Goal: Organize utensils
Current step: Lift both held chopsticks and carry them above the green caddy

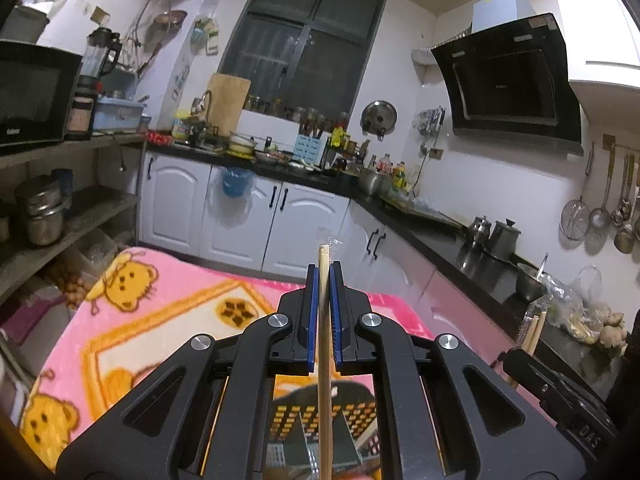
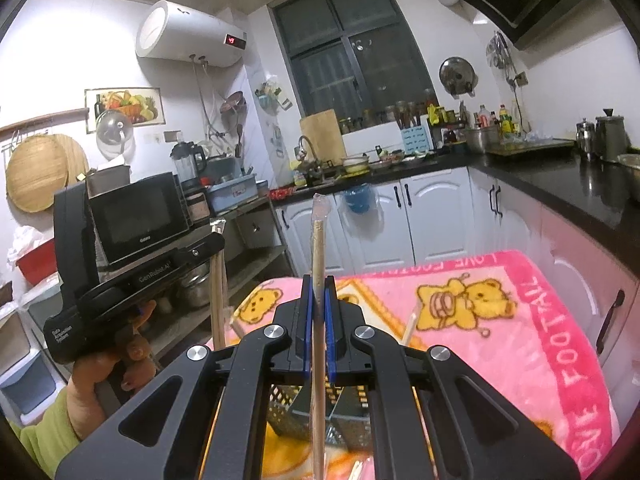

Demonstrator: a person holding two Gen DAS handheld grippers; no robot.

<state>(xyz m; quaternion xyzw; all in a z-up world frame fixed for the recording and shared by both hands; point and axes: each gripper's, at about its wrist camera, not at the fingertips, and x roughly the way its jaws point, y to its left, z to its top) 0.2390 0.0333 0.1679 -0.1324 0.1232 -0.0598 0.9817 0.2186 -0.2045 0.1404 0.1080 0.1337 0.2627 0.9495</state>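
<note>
Two claws in use, one per hand. Left claw [image 1: 324, 276]: clenched on one wrapped pair of chopsticks [image 1: 323, 320], held upright between the blue pads [image 1: 314, 320], tip and clear wrapper standing above the fingertips. Right claw [image 2: 319, 292]: clenched on a second wrapped pair of chopsticks [image 2: 318, 264], likewise upright, wrapper end projecting above. Count in grip: two pairs, one each.

One perforated metal utensil basket [image 2: 288, 420], directly below and behind the right claw, divided inside by partitions. At least one further wrapped pair [image 2: 412, 324] lying on the blanket just right of the right claw; exact count of loose pairs cannot be told.

One left hand [image 2: 96, 376] with green sleeve, to the left of the right claw, gripping the left tool's handle.

One desk covered by a pink bear-print blanket [image 1: 160, 300], below and ahead of both claws. Beyond: white cabinets [image 1: 240, 216], black countertop [image 1: 440, 236], dark window [image 1: 304, 44], one microwave [image 2: 140, 220] on shelving to the left, one range hood [image 1: 512, 80] upper right, one water heater [image 2: 188, 36] on the wall.
</note>
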